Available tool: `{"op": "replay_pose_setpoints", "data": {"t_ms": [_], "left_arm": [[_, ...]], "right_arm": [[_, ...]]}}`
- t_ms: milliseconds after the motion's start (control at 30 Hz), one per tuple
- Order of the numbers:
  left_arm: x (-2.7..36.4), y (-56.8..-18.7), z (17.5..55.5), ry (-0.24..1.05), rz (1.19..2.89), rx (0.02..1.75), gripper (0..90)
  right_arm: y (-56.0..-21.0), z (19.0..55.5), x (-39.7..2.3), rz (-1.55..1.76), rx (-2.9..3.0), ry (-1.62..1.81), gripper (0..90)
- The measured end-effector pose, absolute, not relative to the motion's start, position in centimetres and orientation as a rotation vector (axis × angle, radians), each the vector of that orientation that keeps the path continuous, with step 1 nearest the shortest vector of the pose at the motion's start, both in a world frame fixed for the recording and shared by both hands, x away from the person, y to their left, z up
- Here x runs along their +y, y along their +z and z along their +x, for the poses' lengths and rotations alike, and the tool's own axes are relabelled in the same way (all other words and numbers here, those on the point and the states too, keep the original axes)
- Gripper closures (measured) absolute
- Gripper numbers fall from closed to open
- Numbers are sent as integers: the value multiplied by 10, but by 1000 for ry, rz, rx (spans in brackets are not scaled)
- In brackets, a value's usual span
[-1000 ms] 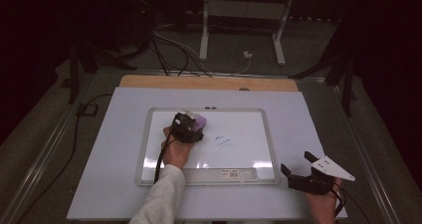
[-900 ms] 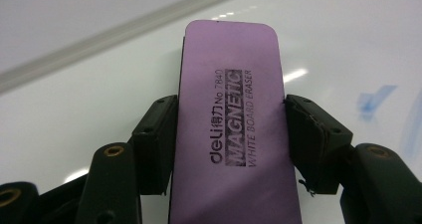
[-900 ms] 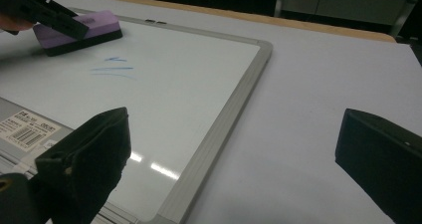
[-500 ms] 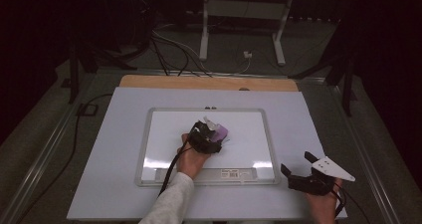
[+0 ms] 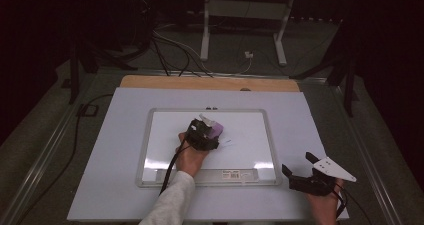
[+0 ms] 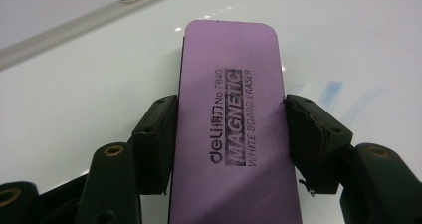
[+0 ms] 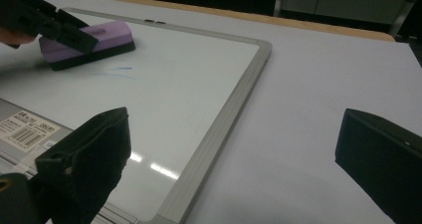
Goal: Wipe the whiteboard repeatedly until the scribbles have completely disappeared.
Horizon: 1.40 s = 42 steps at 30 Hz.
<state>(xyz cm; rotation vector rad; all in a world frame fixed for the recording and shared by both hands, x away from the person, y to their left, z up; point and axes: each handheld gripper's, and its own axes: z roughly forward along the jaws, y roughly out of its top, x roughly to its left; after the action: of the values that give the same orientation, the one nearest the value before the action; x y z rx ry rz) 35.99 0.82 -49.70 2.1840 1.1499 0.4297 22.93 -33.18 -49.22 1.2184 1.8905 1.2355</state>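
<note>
One purple eraser [image 6: 229, 129], printed "MAGNETIC WHITE BOARD ERASER", lies flat on the whiteboard [image 5: 250, 155], its long sides pinched between the two black jaws of the left gripper [image 5: 202, 135], which is clamped on it. In the high view the eraser sits on the upper middle of the board, just left of a faint blue mark [image 7: 117, 72] on the white surface. The whiteboard, with its grey frame and a barcode label [image 5: 232, 174] along the near edge, rests on a pale sheet covering the table [image 5: 115, 135]. The right gripper [image 5: 310, 175] is well apart from the eraser, off the board's near right corner over the sheet, its jaws spread wide with nothing between them.
</note>
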Motion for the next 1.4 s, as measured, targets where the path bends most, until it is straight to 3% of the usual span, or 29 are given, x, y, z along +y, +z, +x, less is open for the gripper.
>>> {"op": "replay_pose_setpoints", "data": {"t_ms": [67, 167, 233, 367, 533, 800, 867, 1267, 1400], "left_arm": [[1, -498, 355, 364, 2192, 1094, 420], [-6, -497, 350, 384, 2214, 1050, 419], [-2, -497, 354, 372, 2203, 1076, 420], [12, -497, 364, 472, 2182, 1167, 420], [21, -498, 370, 471, 2157, 1213, 419], [-18, -497, 344, 374, 2232, 1021, 419], [-25, -496, 339, 414, 2258, 974, 419], [-3, -497, 361, 462, 2189, 1164, 420], [-19, -497, 350, 356, 2210, 1063, 420]], "right_arm": [[-492, 229, -332, 1221, 1890, 1236, 13], [-492, 229, -331, 1215, 1892, 1235, 13], [-492, 229, -331, 1214, 1892, 1234, 13], [-492, 229, -332, 1221, 1888, 1236, 13], [-493, 230, -333, 1222, 1888, 1236, 12], [-493, 230, -331, 1215, 1895, 1235, 13], [-493, 230, -331, 1215, 1896, 1233, 12], [-493, 230, -334, 1226, 1886, 1238, 13], [-493, 231, -331, 1215, 1898, 1234, 12]]}}
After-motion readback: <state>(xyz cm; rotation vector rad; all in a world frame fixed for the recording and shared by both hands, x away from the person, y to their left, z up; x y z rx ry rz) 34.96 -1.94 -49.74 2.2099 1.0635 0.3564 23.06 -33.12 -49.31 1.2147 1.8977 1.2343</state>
